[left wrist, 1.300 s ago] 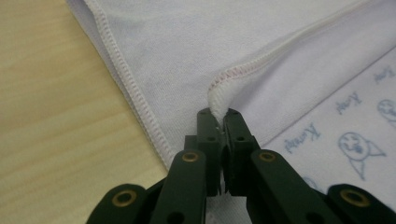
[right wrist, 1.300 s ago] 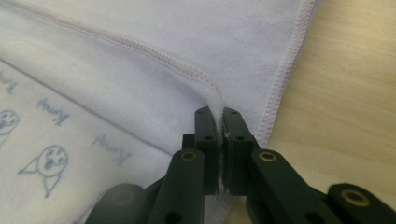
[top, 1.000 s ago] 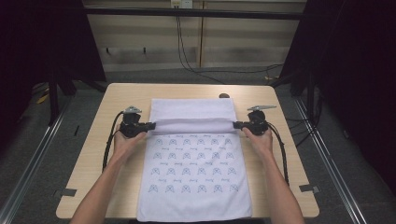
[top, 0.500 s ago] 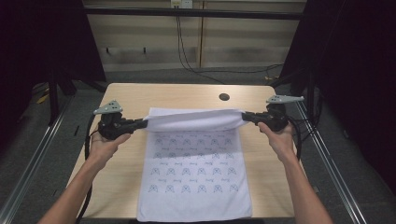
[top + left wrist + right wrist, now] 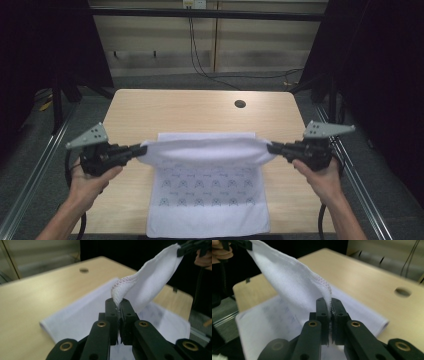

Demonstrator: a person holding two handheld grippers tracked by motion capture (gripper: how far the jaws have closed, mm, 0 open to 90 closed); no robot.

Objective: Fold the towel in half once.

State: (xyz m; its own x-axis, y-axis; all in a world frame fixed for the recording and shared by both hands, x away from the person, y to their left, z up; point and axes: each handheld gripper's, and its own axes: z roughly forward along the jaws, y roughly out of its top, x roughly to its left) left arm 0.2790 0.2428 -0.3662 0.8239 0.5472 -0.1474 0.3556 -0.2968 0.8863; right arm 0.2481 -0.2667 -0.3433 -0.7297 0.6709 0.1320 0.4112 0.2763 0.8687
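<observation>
Two corners of the white printed cloth towel (image 5: 207, 190) are in your grip, one in each claw. Your left claw (image 5: 141, 148) is clenched on the corner at its side, and your right claw (image 5: 270, 146) is clenched on the opposite one, so the far edge hangs lifted between them in a shallow sag. The near part of the towel lies flat on the pale wooden tabletop (image 5: 150, 107), reaching to its near edge.

By my reading, you are in the middle of a fold: the far edge is raised and is being carried toward you over the printed part. The next move calls for bringing both hands level and together toward the near edge, keeping the span taut enough that the cloth does not bunch, then lowering the corners onto the near corners before you let go.

From the high view you get the layout: the round hole (image 5: 240, 104) in the tabletop beyond the towel, and both hands well apart at the towel's sides. It cannot tell you how deep each bite is. The left gripper view does: the stitched hem (image 5: 119, 287) sits pinched right at the tips of the closed jaws. The right gripper view shows the same thin pinch on its hem (image 5: 325, 288), so pull gently.
</observation>
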